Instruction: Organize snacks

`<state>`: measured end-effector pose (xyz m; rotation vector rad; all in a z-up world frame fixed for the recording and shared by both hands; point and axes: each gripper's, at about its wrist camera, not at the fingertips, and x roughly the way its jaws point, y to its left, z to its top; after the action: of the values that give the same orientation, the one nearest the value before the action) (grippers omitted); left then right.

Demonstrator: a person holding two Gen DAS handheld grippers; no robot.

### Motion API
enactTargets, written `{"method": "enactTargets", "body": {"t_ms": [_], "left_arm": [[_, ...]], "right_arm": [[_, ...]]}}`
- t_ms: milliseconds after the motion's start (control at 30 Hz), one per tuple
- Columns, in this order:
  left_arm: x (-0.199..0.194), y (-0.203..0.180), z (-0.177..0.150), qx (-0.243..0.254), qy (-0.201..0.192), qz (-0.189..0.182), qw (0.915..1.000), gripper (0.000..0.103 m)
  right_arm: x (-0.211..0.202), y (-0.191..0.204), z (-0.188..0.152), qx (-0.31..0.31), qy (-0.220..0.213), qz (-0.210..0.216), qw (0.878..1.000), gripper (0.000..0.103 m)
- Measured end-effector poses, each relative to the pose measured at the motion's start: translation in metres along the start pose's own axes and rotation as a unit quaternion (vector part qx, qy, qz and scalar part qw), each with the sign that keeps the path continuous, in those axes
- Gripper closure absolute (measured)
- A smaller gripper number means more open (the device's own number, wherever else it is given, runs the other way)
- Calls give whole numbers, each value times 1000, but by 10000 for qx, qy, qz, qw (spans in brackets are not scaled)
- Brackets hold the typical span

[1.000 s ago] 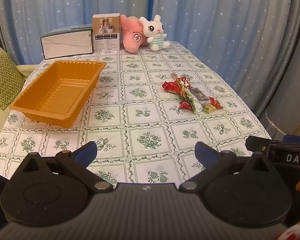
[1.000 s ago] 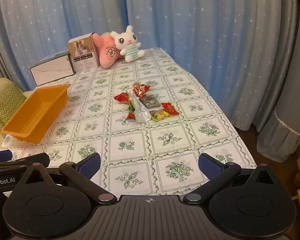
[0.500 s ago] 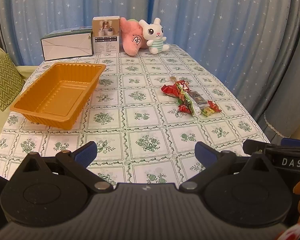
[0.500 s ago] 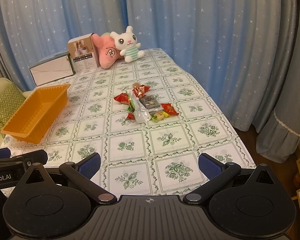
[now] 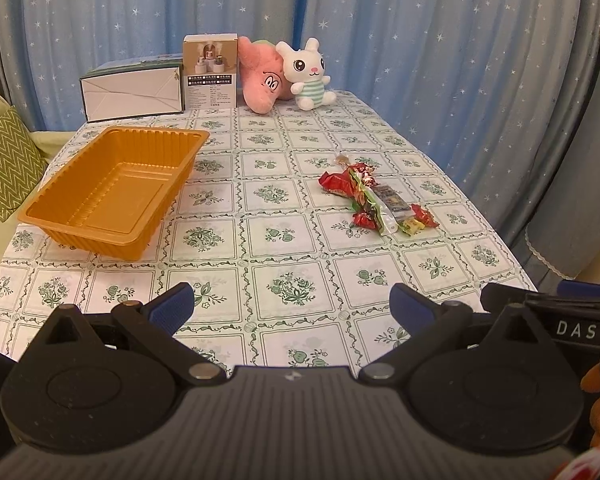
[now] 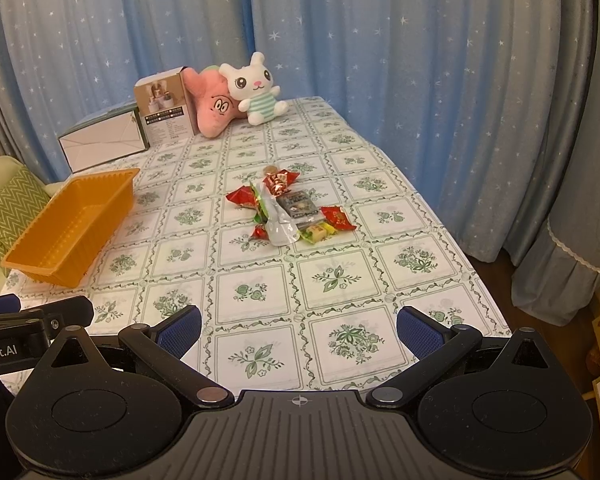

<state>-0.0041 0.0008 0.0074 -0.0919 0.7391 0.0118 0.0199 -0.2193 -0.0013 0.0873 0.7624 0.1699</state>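
Nothing in the task is looking done yet: the orange tray (image 5: 112, 188) is sitting empty on the left side of the table (image 5: 292, 292), and all the snacks (image 5: 374, 200) are lying in one loose pile on the tablecloth toward the right side, well apart from the tray. The pile is showing several red wrappers, a clear packet, a dark packet and a small yellow-green sweet, overlapping one another; exactly how many pieces there are is hard to tell. The left gripper (image 5: 292, 308) is hovering over the near edge of the table with its fingers spread wide apart and nothing between them. The right gripper (image 6: 298, 326) is hanging beside it, likewise over the near edge, fingers wide apart and gripping nothing, with the pile (image 6: 290, 212) lying ahead of it. Both grippers are sitting well short of the snacks. At the far end, a white box (image 5: 132, 94), a small carton (image 5: 210, 72), a pink plush toy (image 5: 262, 76) and a white rabbit toy (image 5: 310, 76) are standing out of the way. By my reading, every snack is waiting to be picked up and carried across to the tray, so the whole job is lying ahead.
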Motion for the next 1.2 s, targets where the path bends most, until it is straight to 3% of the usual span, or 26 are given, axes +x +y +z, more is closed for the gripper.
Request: {"method": "enactTargets", "body": {"t_ms": [1200], "left_arm": [[-1, -1, 0, -16, -11, -21, 10000, 0]], "right_arm": [[1, -3, 0, 14, 1, -29, 10000, 0]]}}
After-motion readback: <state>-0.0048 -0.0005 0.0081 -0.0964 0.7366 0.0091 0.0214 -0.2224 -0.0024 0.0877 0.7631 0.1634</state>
